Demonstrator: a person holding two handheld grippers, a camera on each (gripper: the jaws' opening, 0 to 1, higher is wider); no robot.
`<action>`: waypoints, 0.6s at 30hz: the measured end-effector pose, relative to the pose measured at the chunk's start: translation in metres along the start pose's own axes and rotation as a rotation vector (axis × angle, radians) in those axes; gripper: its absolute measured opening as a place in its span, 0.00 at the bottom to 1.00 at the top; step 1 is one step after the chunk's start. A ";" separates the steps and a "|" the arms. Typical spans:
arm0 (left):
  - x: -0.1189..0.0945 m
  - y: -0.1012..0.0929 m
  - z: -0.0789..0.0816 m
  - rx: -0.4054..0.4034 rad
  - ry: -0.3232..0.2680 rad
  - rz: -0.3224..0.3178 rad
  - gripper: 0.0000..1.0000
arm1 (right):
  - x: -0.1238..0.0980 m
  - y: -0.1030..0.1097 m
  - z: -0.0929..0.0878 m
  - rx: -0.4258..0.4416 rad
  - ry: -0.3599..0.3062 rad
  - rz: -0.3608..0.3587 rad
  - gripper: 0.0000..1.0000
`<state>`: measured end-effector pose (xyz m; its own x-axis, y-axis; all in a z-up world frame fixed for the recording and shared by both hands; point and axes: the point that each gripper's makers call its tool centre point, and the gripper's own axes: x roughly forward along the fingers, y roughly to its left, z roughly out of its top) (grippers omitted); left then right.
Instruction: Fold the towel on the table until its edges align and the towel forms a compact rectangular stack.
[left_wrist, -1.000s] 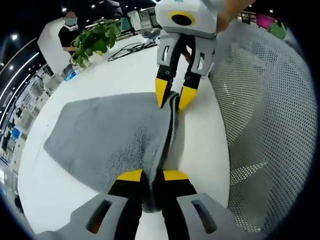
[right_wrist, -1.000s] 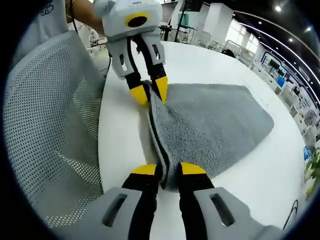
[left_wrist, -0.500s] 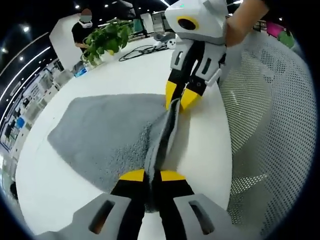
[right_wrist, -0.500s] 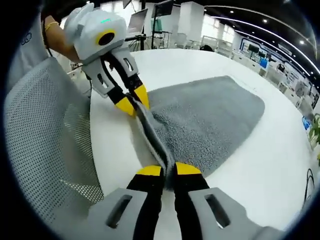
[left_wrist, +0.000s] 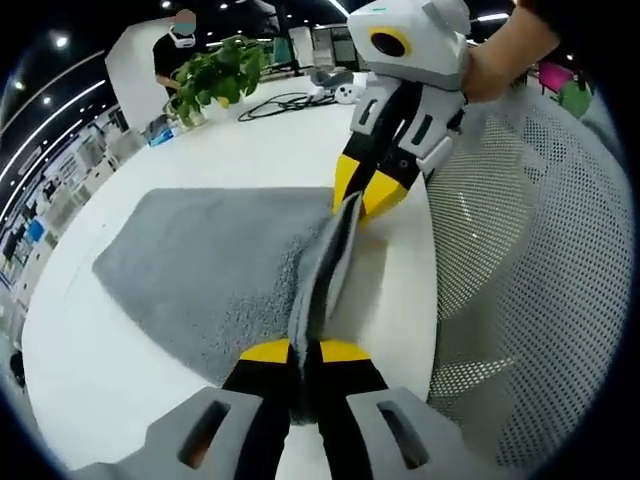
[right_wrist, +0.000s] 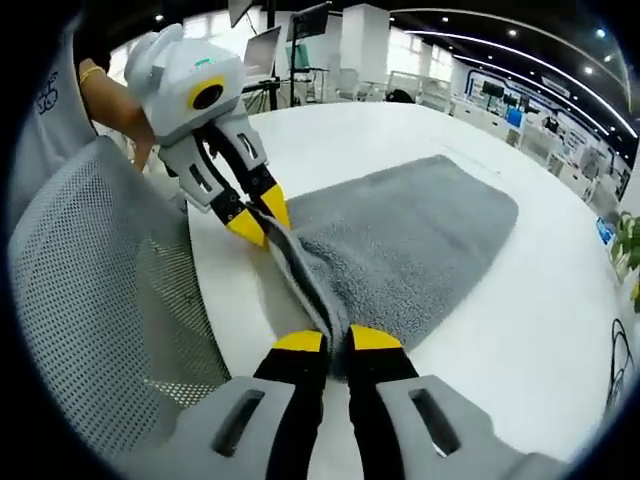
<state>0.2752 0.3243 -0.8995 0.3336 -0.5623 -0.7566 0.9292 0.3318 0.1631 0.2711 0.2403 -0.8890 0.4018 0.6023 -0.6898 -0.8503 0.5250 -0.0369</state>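
Our left gripper (left_wrist: 304, 351) clamps one end of the grey terry towel's (left_wrist: 200, 270) raised near edge, and our right gripper (right_wrist: 336, 339) clamps the other end. The rest of the towel lies flat on the round white table (right_wrist: 560, 330). Beyond it, a leafy green potted plant (left_wrist: 218, 75) stands.

Nothing really readable here. The only lettering was a scrap of dark print on the person's pale sleeve (right_wrist: 48, 100), up beside the mesh chair back (right_wrist: 90, 300) in the right gripper view, and it was way too cut off and blurry to make out.
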 end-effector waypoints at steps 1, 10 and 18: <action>-0.003 -0.001 0.002 -0.002 0.003 -0.003 0.08 | -0.002 0.002 0.002 0.001 -0.002 -0.001 0.05; -0.031 -0.007 0.018 -0.076 -0.041 -0.017 0.08 | -0.027 0.013 0.020 -0.040 -0.029 -0.010 0.05; -0.056 -0.004 0.034 -0.098 -0.082 -0.004 0.07 | -0.045 0.012 0.043 -0.007 -0.083 -0.005 0.04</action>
<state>0.2585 0.3293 -0.8362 0.3459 -0.6224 -0.7021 0.9117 0.3996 0.0949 0.2570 0.2453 -0.8270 0.4325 0.6474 -0.6275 -0.8506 0.5239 -0.0458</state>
